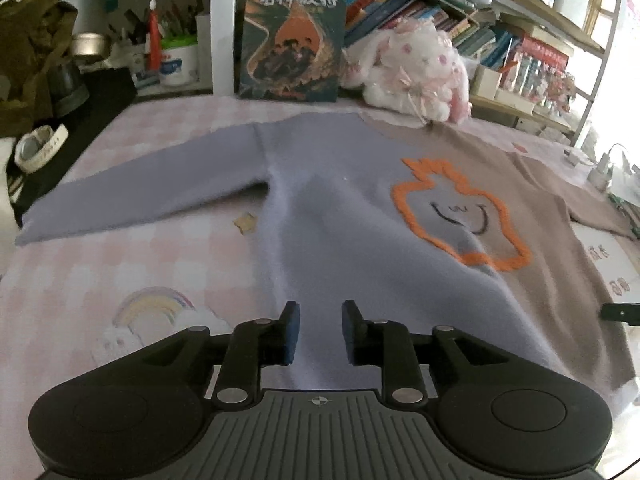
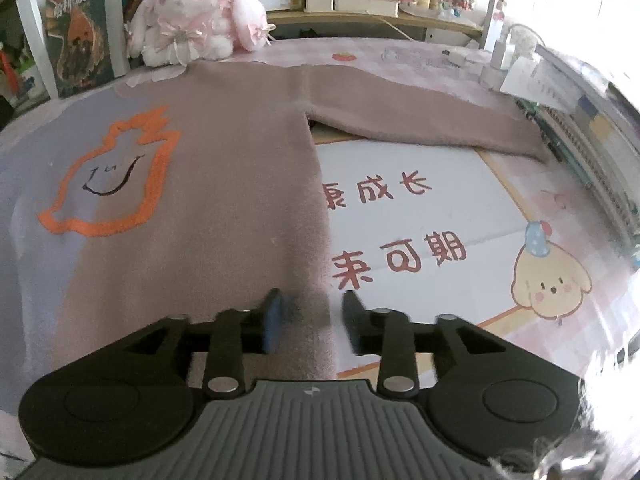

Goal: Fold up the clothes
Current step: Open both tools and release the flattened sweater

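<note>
The left hand-held gripper (image 1: pixel 320 330) is spread apart, right above the bottom edge of the sweater (image 1: pixel 344 208). It is pinching nothing. The right hand-held gripper (image 2: pixel 310 320) is spread apart too, over the sweater's (image 2: pixel 224 184) right side edge near the bottom.

The sweater lies flat on the surface (image 2: pixel 420 216), front up, with both sleeves stretched out to the sides. It is half purple and half brown, with an orange smiley shape (image 1: pixel 460 216) in the middle.

Farther back, a fluffy toy bunny (image 1: pixel 416 68) sits just past the collar. A book (image 1: pixel 294 36) stands beside the bunny.
</note>
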